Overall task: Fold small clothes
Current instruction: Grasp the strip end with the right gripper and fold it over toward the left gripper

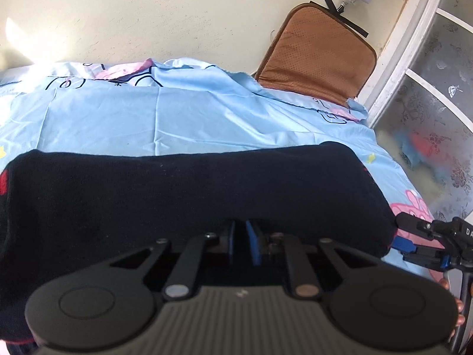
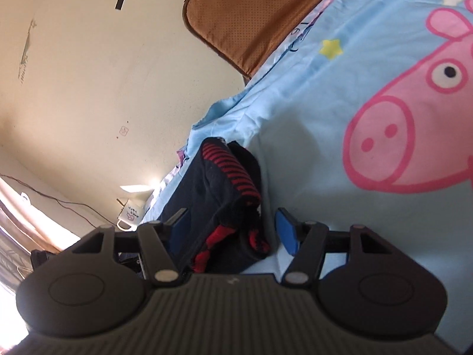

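my left gripper (image 1: 243,244) is pinched tight on the near edge of the dark navy garment (image 1: 189,195), blue pads drawn close with cloth between them. the garment stretches wide across the left wrist view, lying over the light blue cartoon bedsheet (image 1: 177,118), a bit of red trim showing at its far left end. over at the right edge of that view i can see my right gripper (image 1: 414,241) at the garment's corner, on the sheet.

from the right wrist view, my right gripper (image 2: 227,230) stands wide apart, one blue pad either side of the folded end of the garment (image 2: 218,195), not pressing it. red stripes run along the folded band here, layers stacked. the big pink pig print (image 2: 414,112) fills the sheet to the right. a brown cushion (image 2: 251,20) leans against the cream wall (image 2: 88,74) behind, and a white mug (image 2: 130,217) sits low on the left.
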### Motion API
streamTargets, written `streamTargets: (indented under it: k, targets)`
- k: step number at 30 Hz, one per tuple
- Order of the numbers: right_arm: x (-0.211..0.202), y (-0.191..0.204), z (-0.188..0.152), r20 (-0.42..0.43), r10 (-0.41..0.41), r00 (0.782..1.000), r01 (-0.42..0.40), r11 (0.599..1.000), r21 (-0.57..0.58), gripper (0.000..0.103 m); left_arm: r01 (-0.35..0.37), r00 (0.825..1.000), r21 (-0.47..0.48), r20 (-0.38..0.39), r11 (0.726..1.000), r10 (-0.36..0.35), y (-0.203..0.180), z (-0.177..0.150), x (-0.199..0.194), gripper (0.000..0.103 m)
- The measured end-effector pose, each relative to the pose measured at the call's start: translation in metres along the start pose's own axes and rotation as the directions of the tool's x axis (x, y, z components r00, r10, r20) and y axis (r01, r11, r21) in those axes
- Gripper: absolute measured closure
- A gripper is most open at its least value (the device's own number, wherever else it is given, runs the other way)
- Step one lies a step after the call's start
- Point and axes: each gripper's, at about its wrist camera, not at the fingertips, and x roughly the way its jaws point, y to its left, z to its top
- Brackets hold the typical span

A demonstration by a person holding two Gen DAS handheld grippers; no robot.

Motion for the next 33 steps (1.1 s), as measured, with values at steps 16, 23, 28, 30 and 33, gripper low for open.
streamTargets:
  k: [16,23,28,30,33]
  targets:
    - [0.025,0.140,-0.028,0.004,0.085,0.996,-0.073,0.883,-0.463,0.082,0.033,0.968,-0.192,0.249,0.981,0.016,0.074,0.018,-0.099,0.084]
    - [0.082,0.224,-0.092,-0.206,0.147,0.967,-0.250,0.677,-0.692,0.084,0.002,0.929,-0.330,0.349,0.944,0.120,0.135,-0.003,-0.155,0.079]
    - [0.148,0.243,-0.150,-0.395,-0.002,0.919,-0.329,0.550,-0.768,0.081,-0.017,0.928,-0.394,0.336,0.919,0.161,0.163,-0.022,-0.166,0.078]
    - [0.162,0.234,-0.160,-0.423,-0.022,0.906,-0.344,0.547,-0.764,0.079,0.000,0.930,-0.402,0.336,0.916,0.148,0.169,-0.027,-0.167,0.076]
    - [0.148,0.234,-0.151,-0.458,0.053,0.887,-0.406,0.560,-0.722,0.058,0.032,0.929,-0.367,0.355,0.930,0.108,0.164,-0.025,-0.166,0.075]
